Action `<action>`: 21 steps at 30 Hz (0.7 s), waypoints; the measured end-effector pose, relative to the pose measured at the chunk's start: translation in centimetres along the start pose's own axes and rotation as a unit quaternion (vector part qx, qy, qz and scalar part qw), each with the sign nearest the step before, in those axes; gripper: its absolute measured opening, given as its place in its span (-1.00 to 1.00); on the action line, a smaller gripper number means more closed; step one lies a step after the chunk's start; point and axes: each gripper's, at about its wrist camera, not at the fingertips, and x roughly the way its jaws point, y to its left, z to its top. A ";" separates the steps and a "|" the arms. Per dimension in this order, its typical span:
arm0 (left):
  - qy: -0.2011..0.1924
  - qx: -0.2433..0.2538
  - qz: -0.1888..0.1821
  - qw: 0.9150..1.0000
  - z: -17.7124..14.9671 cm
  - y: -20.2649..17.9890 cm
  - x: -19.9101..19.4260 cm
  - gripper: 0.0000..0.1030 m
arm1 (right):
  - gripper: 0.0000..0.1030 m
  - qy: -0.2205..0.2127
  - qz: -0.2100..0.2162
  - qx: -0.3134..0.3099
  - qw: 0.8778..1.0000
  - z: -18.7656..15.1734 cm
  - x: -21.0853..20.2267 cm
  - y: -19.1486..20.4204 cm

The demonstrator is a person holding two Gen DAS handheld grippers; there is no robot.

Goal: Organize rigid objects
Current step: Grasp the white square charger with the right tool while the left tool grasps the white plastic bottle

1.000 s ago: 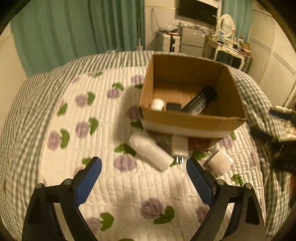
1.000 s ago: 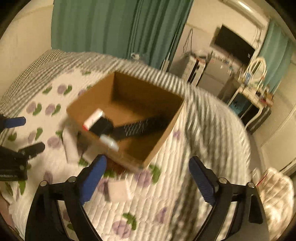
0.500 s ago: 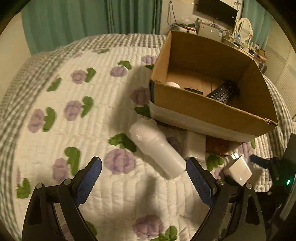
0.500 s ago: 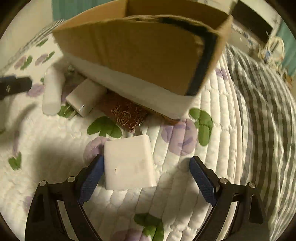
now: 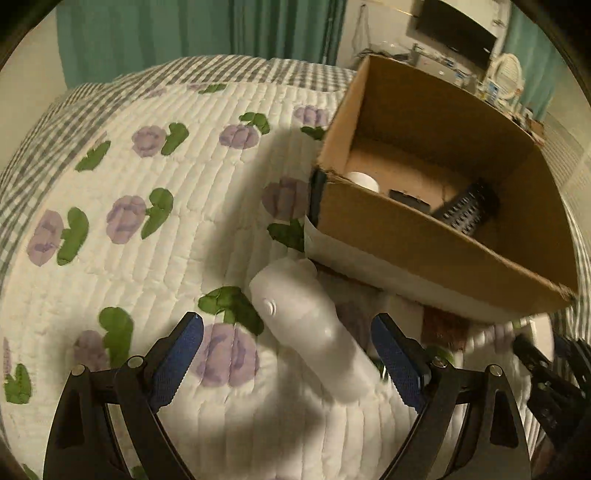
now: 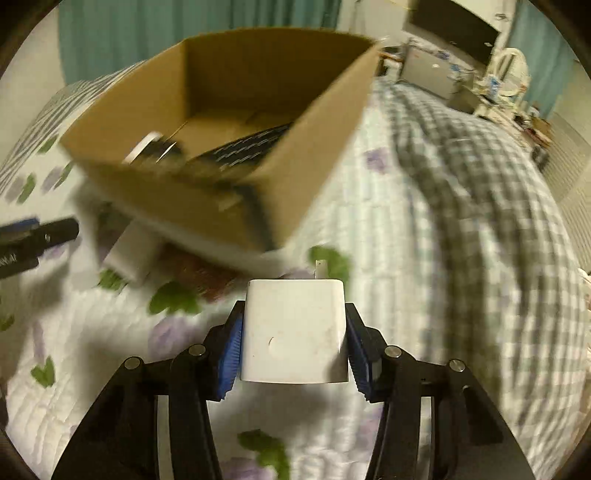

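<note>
My right gripper (image 6: 295, 350) is shut on a white plug adapter (image 6: 295, 328) and holds it above the quilt, just in front of the cardboard box (image 6: 306, 147). My left gripper (image 5: 288, 354) is open, its jaws on either side of a white bottle (image 5: 306, 328) that lies on the quilt by the box's near corner (image 5: 406, 243). The box holds a black remote (image 5: 465, 210), a small black item (image 5: 408, 199) and a white round item (image 5: 364, 181). A second white adapter (image 6: 129, 251) and a brown mat (image 6: 199, 271) lie against the box.
The floral quilt (image 5: 147, 206) covers a bed with a grey checked blanket (image 6: 480, 206) on the right. Green curtains (image 5: 184, 33) hang behind. A TV (image 5: 454, 29) and a cluttered desk (image 6: 491, 85) stand at the far right.
My right gripper has closed on the white plug adapter and lifted it off the quilt. My left gripper has moved forward, so the bottle now lies between its open jaws.
</note>
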 end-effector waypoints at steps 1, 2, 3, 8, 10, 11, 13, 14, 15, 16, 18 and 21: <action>0.001 -0.003 0.001 1.000 0.1 -0.1 0.4 0.78 | -0.03 -0.004 -0.006 0.000 1.000 0.2 -0.2 -0.3; 0.004 -0.004 0.002 1.000 0.2 -0.2 0.8 0.68 | -0.03 -0.007 -0.009 0.001 1.000 0.3 -0.3 -0.7; 0.006 -0.004 0.004 1.000 0.3 -0.4 1.2 0.61 | -0.03 -0.007 -0.006 0.004 1.000 0.9 -0.2 -0.4; 0.028 0.000 0.020 0.999 0.6 -1.1 3.7 0.16 | -0.03 -0.004 0.005 -0.002 1.000 0.9 -0.2 -0.1; 0.022 0.008 0.020 1.000 0.5 -1.3 3.5 0.07 | -0.03 -0.005 0.009 -0.008 1.000 1.4 0.2 0.7; 0.021 0.012 0.014 1.000 0.5 -1.4 3.3 0.02 | -0.03 -0.004 0.011 -0.011 1.000 1.5 0.2 1.2; 0.022 0.016 0.009 1.000 0.4 -1.3 2.8 0.01 | -0.03 -0.006 0.012 -0.014 1.000 1.5 0.3 1.5; 0.023 0.021 0.011 0.999 0.3 -1.4 2.4 0.01 | -0.03 -0.006 0.011 -0.017 1.000 1.6 0.3 1.6; 0.021 0.028 0.012 0.999 0.2 -1.4 2.0 0.01 | -0.04 -0.007 0.009 -0.019 1.000 1.7 0.4 1.6; 0.017 0.035 0.012 0.999 0.0 -1.5 1.4 0.01 | -0.04 -0.007 0.009 -0.020 1.000 1.9 0.5 1.6; 0.013 0.044 0.009 0.999 -0.3 -1.4 0.1 0.00 | -0.04 -0.007 0.005 -0.021 1.000 1.9 0.3 1.6; 0.004 0.053 -0.001 0.999 -0.8 -1.3 -2.0 0.00 | -0.04 -0.001 0.003 -0.021 1.000 1.8 -0.1 1.7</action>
